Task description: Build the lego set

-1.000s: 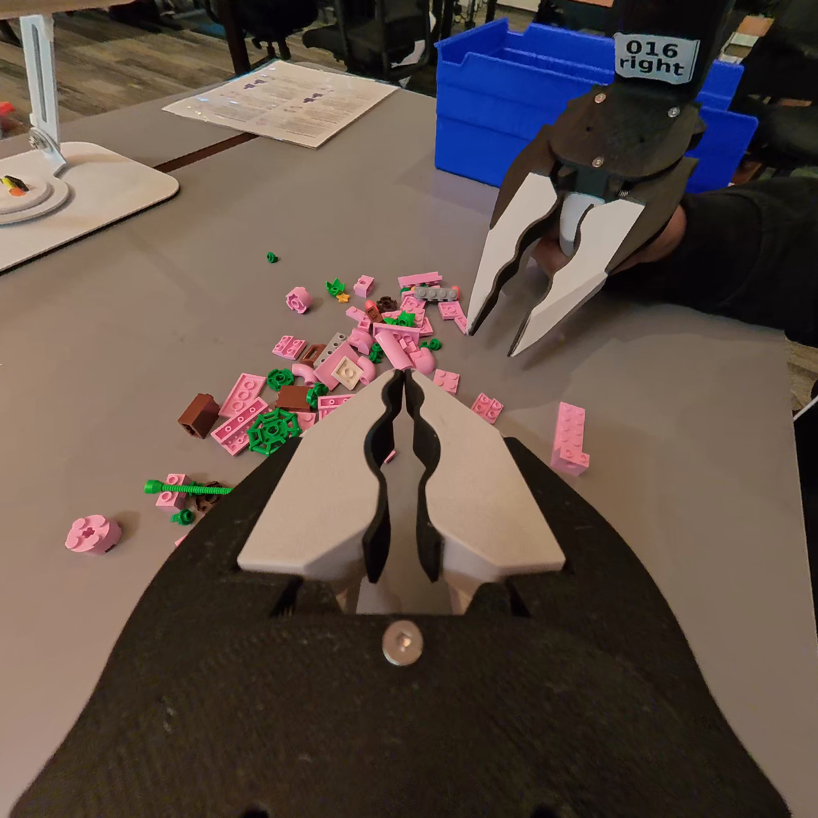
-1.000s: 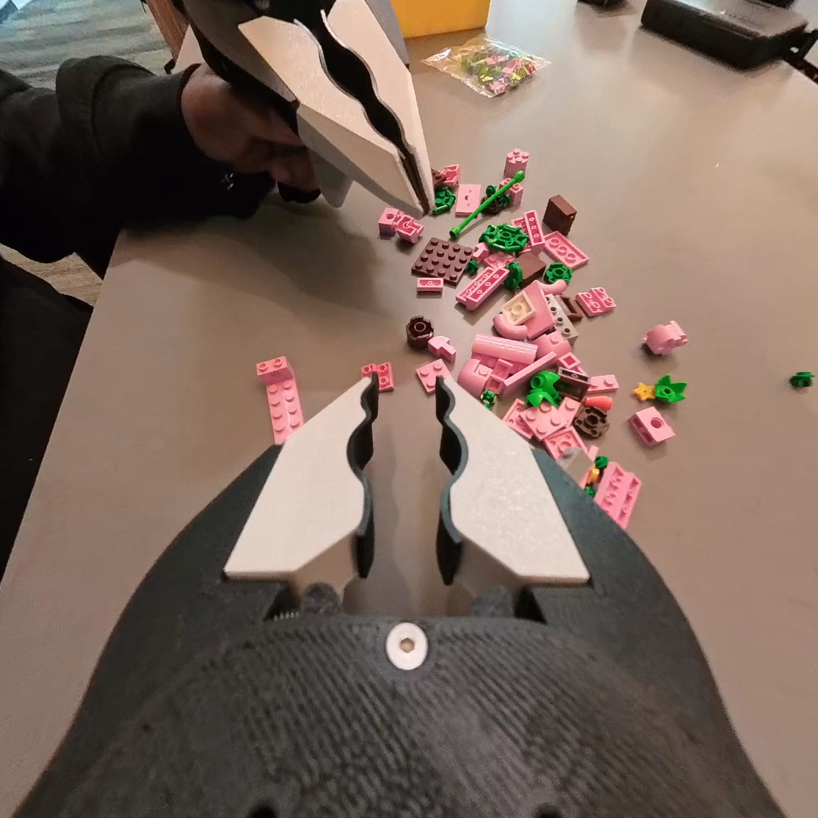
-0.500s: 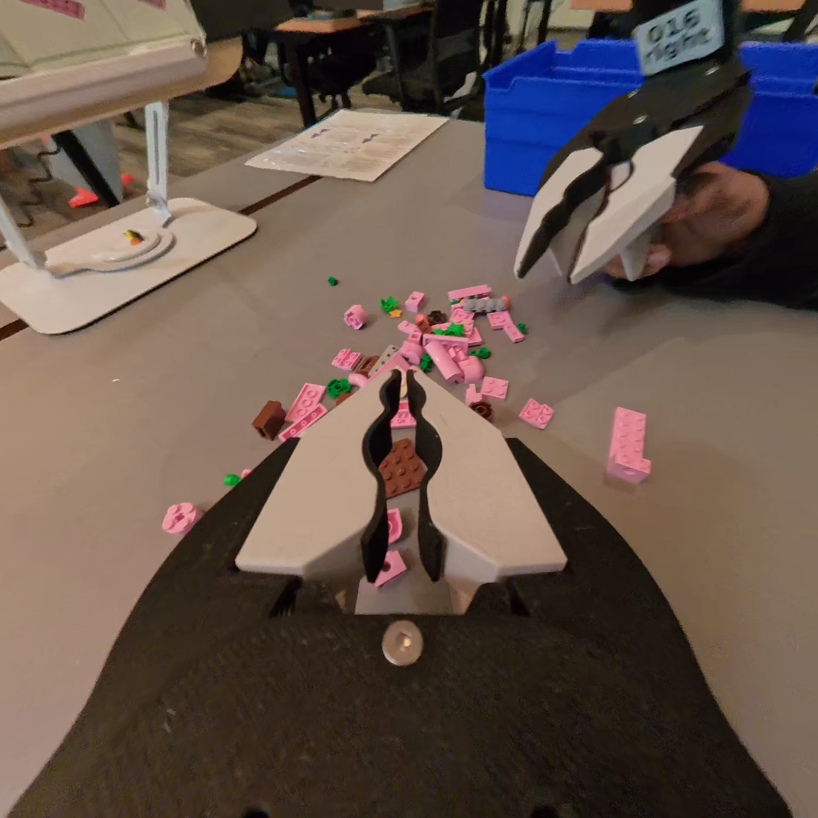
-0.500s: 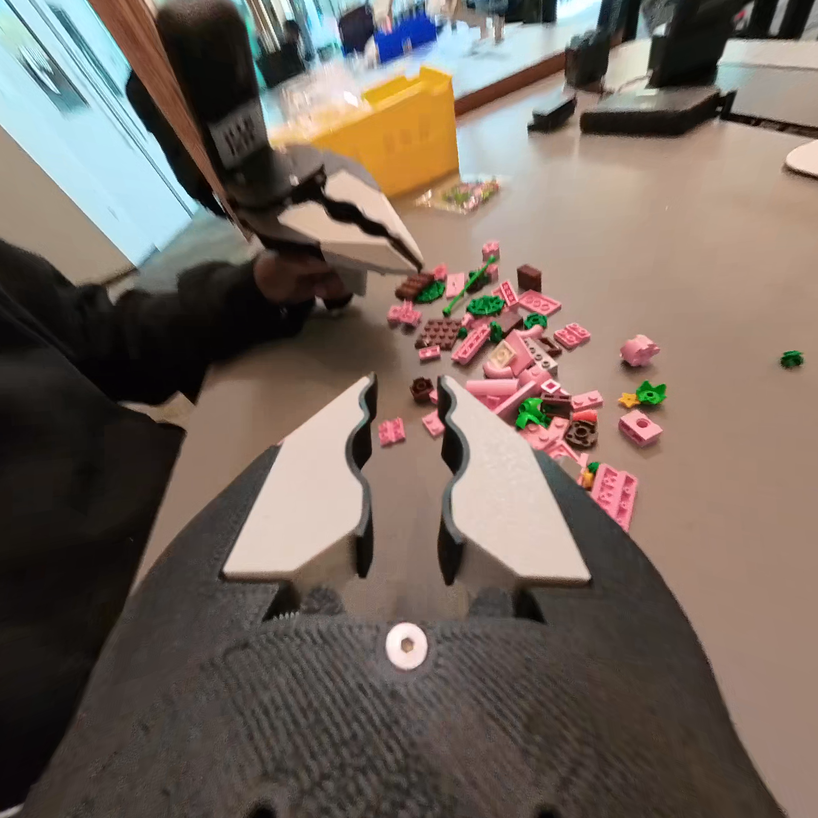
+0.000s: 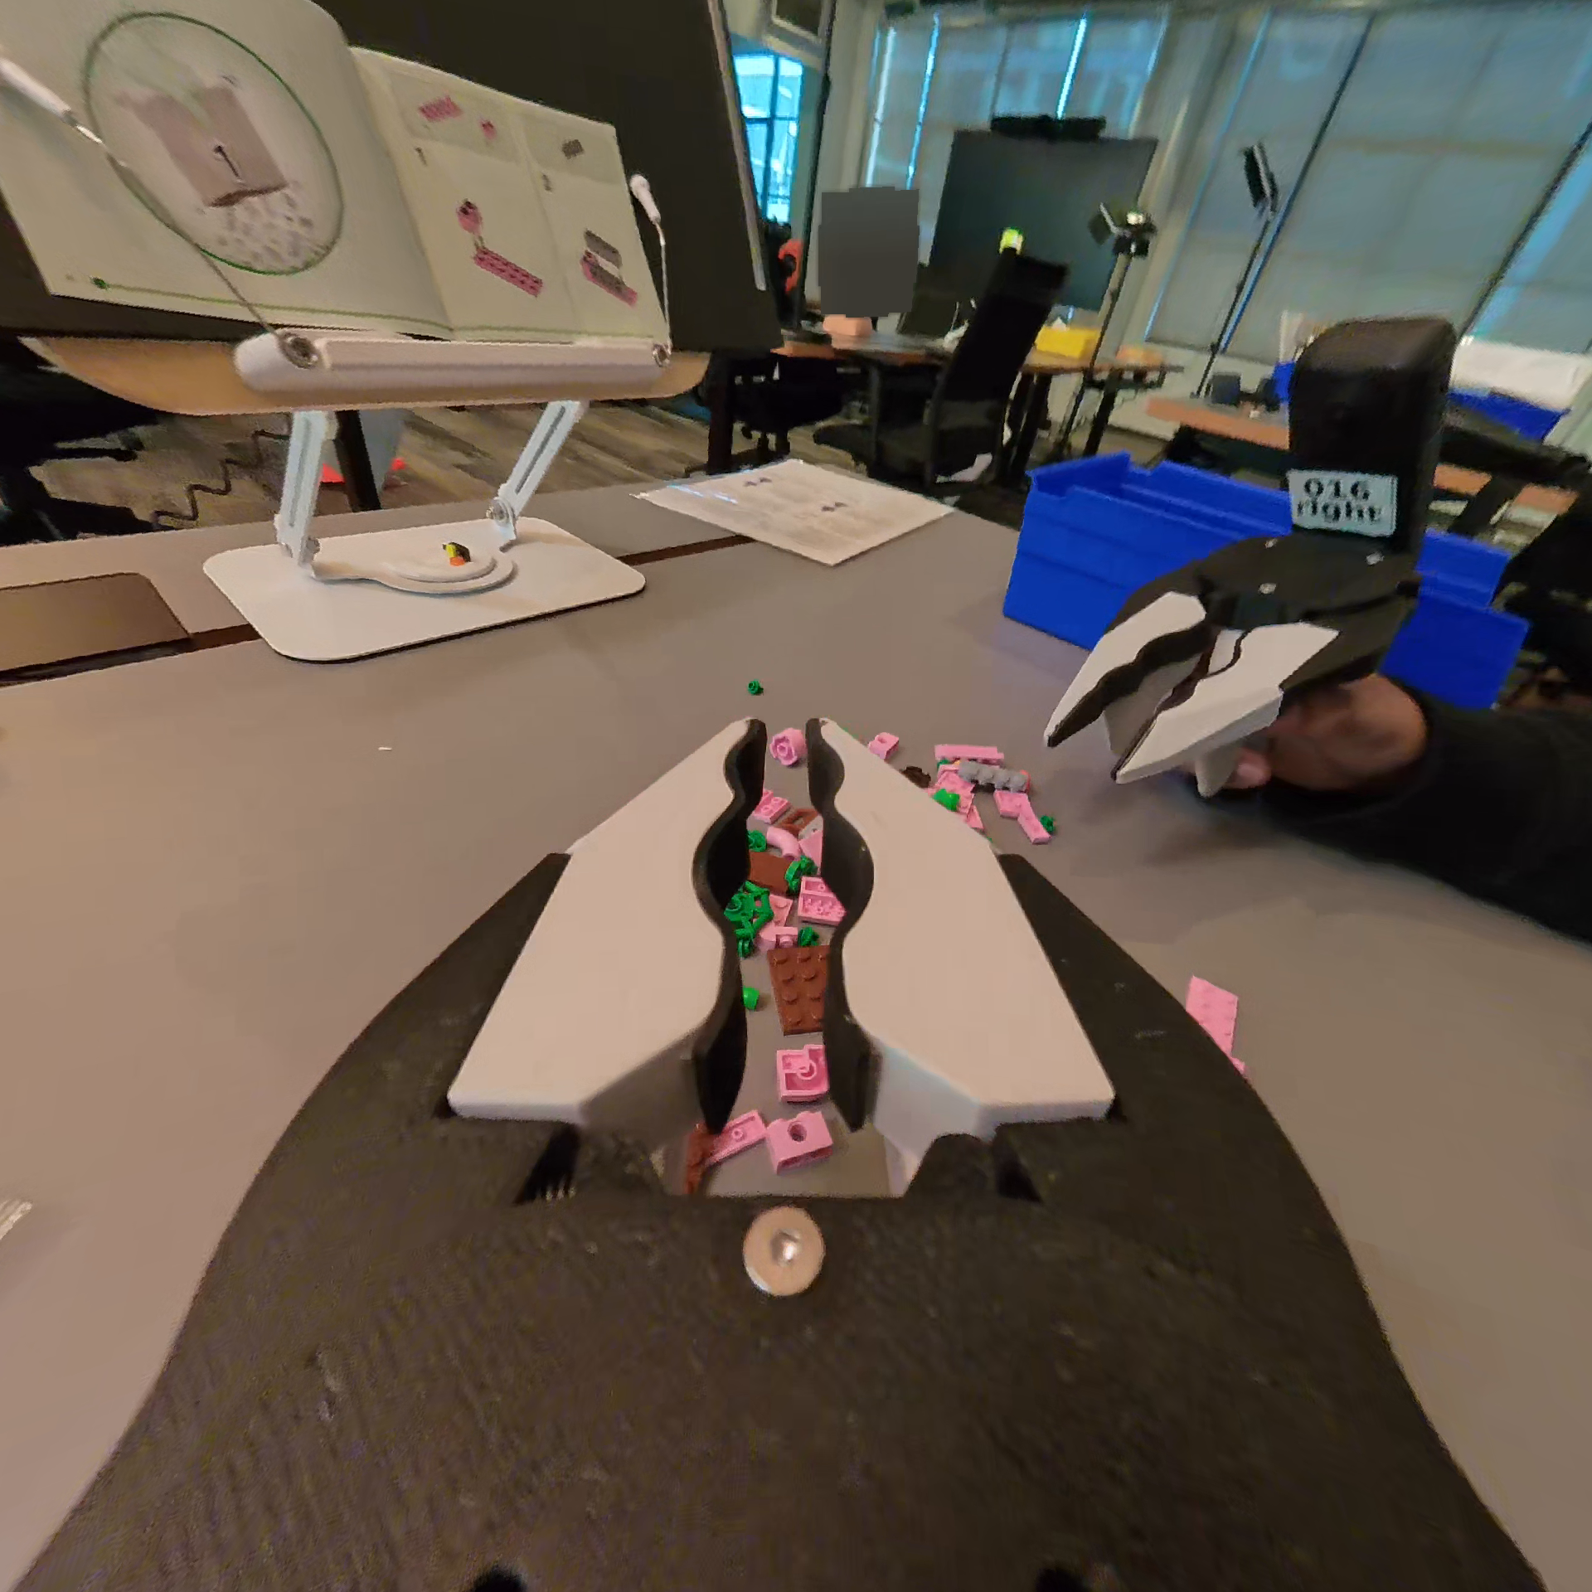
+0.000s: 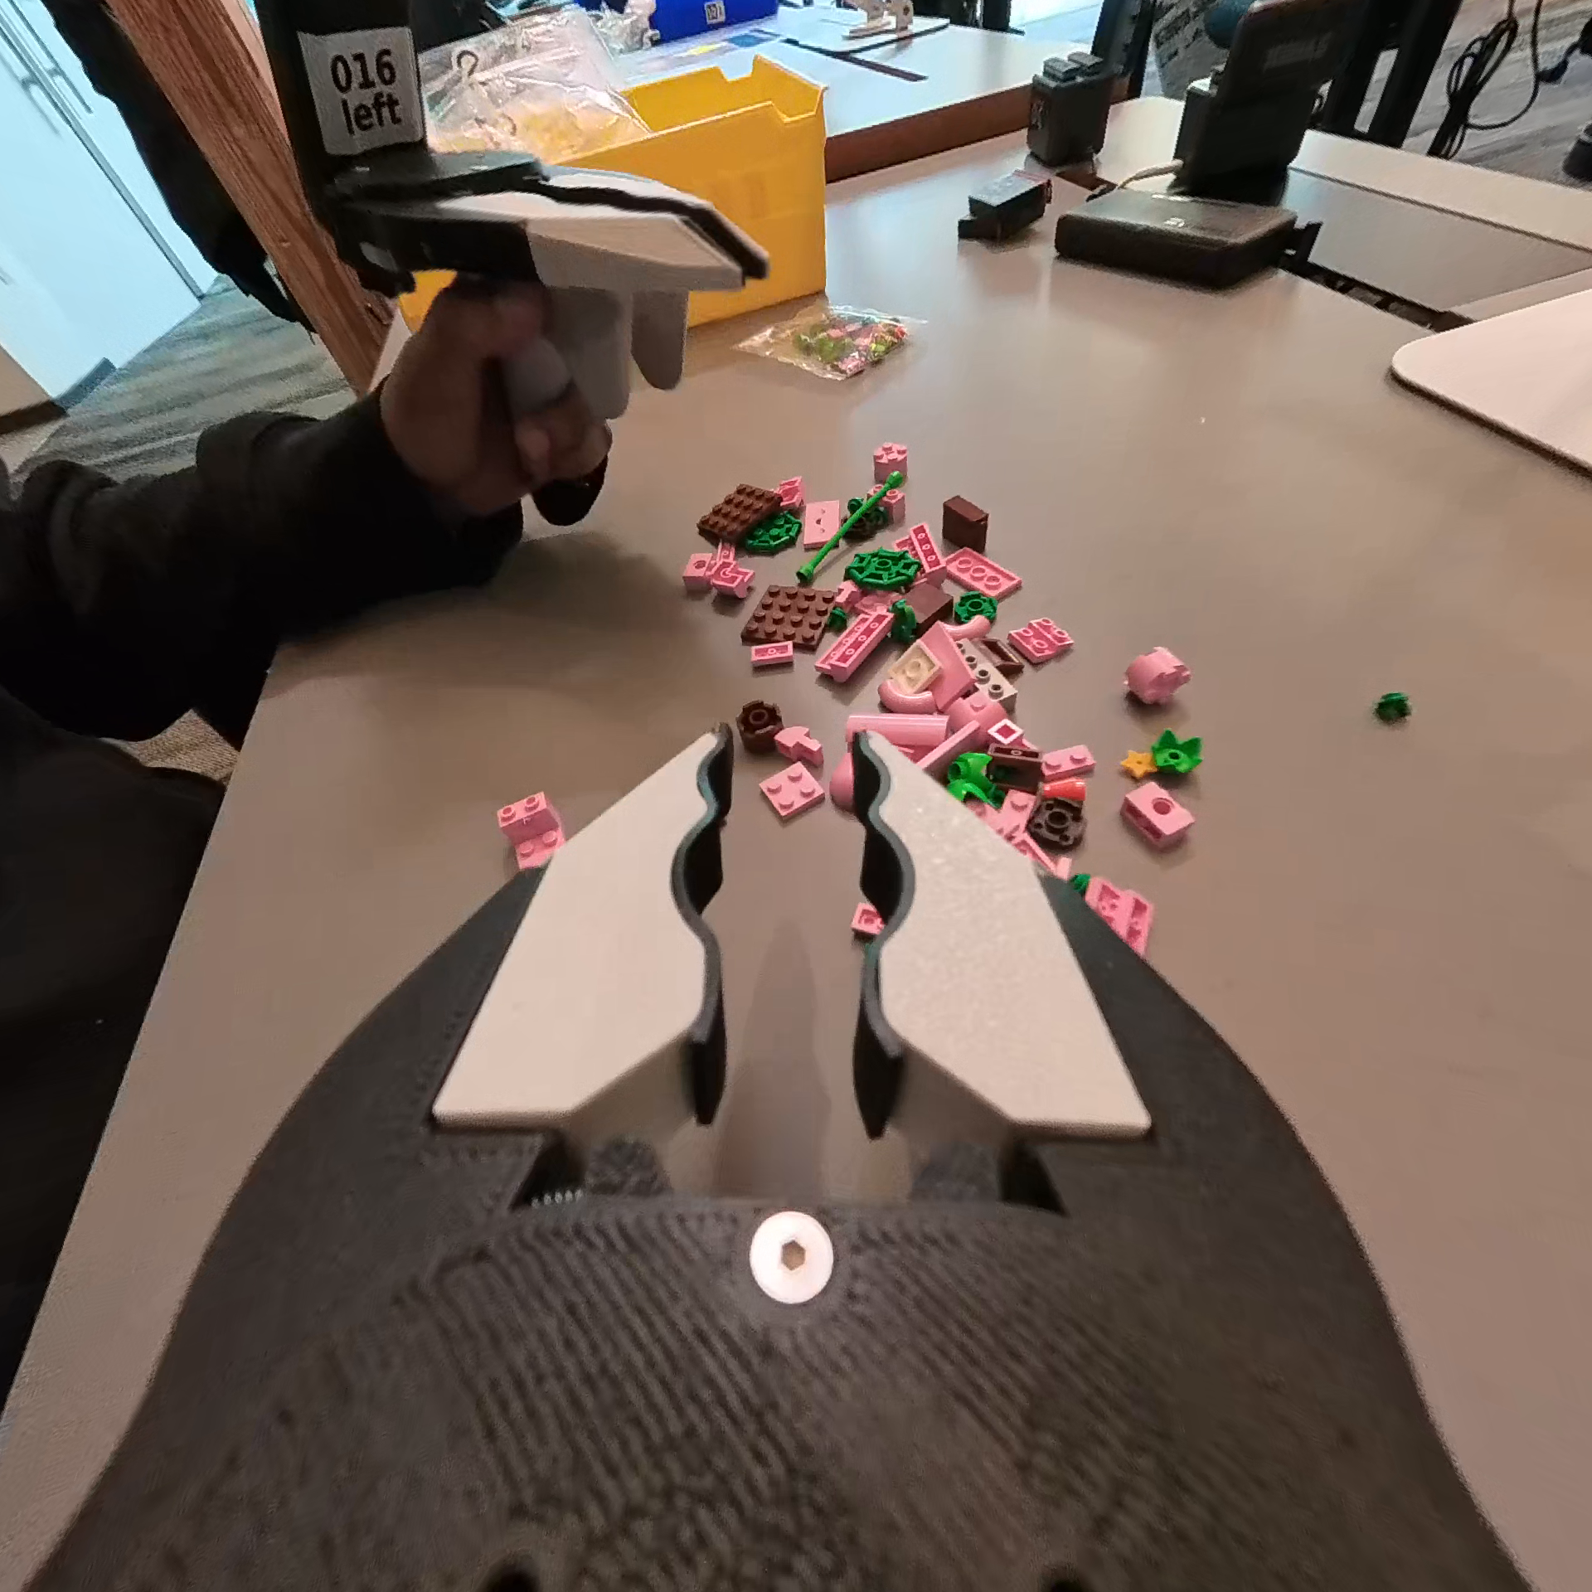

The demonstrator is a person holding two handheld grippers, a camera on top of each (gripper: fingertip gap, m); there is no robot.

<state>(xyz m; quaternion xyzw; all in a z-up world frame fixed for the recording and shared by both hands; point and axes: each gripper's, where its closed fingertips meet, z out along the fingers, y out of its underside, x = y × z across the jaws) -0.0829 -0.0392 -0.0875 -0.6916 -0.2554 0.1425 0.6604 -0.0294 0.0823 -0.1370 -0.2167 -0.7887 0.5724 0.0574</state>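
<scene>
Loose lego pieces, mostly pink with some green and brown, lie in a pile (image 6: pixel 913 672) on the grey table (image 6: pixel 1292 861). My left gripper (image 5: pixel 786 725) hovers level above the near end of the pile, with its jaws a narrow gap apart and empty. A brown square plate (image 5: pixel 801 986) shows through the gap. The left gripper also shows in the right wrist view (image 6: pixel 741 263), raised over the far end. My right gripper (image 6: pixel 792 743) is open and empty, just short of the pile; in the left wrist view it (image 5: pixel 1087 758) is at the right. A long pink brick (image 5: pixel 1213 1016) lies apart.
An open instruction booklet (image 5: pixel 345 172) rests on a white stand (image 5: pixel 413 594) at the far left. Blue bins (image 5: pixel 1206 534) and a paper sheet (image 5: pixel 792 508) are behind the pile. A yellow bin (image 6: pixel 741 172), a bag of pieces (image 6: pixel 831 336) and black devices (image 6: pixel 1172 233) are on the other side. The tips of one gripper are about 15 cm away from the tips of the other. The brown square plate (image 5: pixel 801 986) sits 11 cm or so from the ends of my left fingers. Look for it in the right wrist view (image 6: pixel 801 609) too.
Both grippers have risen and tilted up from pointing down at the table. The left gripper now sits over the pile, with its jaws slightly wider apart. The right stays open.
</scene>
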